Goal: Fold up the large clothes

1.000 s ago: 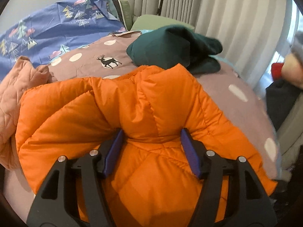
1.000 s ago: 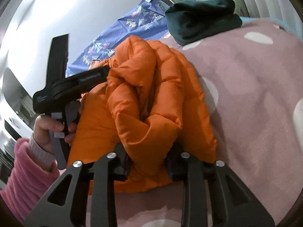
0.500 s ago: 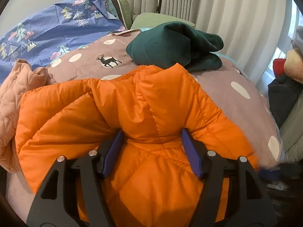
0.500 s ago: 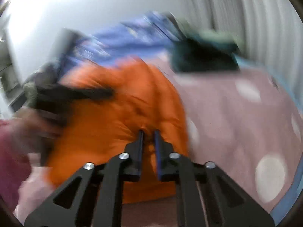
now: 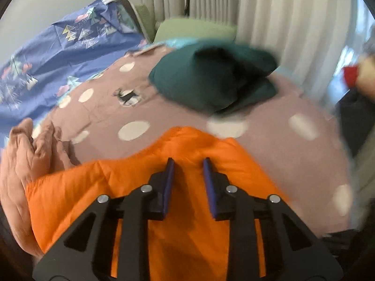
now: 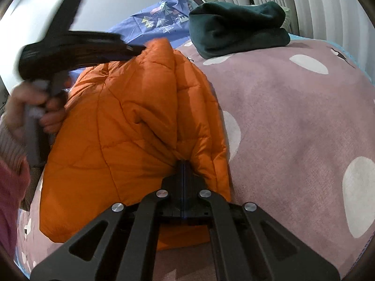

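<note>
An orange puffer jacket [image 6: 131, 126] lies folded in a heap on the mauve dotted bedspread [image 6: 293, 117]. My right gripper [image 6: 184, 162] is shut, its jaws pressed together against the jacket's near edge; a pinched fold cannot be made out. In the left wrist view my left gripper [image 5: 188, 161] is partly open above the jacket [image 5: 182, 210], with nothing between its blue pads. The left gripper also shows in the right wrist view [image 6: 138, 48], blurred, held by a hand at the jacket's far upper edge.
A folded dark green garment [image 5: 211, 79] lies further back on the bed. A peach quilted garment [image 5: 28, 159] is bunched at the left. A blue patterned sheet [image 5: 58, 61] and a green pillow [image 5: 194, 29] lie by the curtains.
My left gripper let go of the jacket bulge, narrowed and lifted away. My right gripper released the thick fold and shut at the jacket's near edge. The jacket has dropped flatter.
</note>
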A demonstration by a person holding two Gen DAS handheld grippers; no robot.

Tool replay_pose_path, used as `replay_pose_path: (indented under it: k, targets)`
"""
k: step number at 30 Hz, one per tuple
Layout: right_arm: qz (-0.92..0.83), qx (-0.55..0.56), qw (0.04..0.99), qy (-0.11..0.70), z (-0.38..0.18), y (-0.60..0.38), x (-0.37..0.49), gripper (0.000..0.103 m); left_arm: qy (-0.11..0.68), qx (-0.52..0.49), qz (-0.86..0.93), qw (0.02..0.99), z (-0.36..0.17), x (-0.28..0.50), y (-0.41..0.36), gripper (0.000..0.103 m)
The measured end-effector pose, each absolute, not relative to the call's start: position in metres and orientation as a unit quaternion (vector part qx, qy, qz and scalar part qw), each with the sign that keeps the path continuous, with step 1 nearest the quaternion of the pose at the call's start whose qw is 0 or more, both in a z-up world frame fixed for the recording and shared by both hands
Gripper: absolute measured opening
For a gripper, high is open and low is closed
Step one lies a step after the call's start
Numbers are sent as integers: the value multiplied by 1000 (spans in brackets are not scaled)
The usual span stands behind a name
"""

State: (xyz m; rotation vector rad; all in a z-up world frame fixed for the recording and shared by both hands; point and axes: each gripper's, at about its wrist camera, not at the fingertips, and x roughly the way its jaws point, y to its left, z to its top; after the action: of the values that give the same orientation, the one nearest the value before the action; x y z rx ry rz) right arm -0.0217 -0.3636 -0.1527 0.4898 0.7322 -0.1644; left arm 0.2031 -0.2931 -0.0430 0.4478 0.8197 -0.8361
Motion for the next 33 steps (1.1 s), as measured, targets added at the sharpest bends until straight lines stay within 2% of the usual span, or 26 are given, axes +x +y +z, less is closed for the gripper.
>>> replay_pose_path:
  k: [2,5,19,23,26,28,30,33]
  targets:
    - [-82,232,902,355,-153,-362,-22,0,411,236,-350,808,-75,219,-304,26]
    - [-85,228,901,359,-154,-362,-21,0,411,232,-343,812,-91,221,-306,26]
    - [-73,227,896,374,-155,-364,-20,0,427,187,-367,805,-108,232,-297,26]
    - [-61,202,908,362,-126,-363,-27,1,426,186,-367,806,-106,232,-296,25]
    - [-32,159,937,308,-79,-354,-27,1,426,191,-363,806,-106,231,-297,25]
    - [-18,134,945,297,-66,-347,-17,1,426,191,-363,806,-105,231,-297,25]
    - [-20,112,946,305,-70,-343,2,1,427,190,-364,806,-105,231,-297,25]
    - [-61,131,921,363,-109,-355,30,0,428,187,-365,806,-105,231,-297,25]
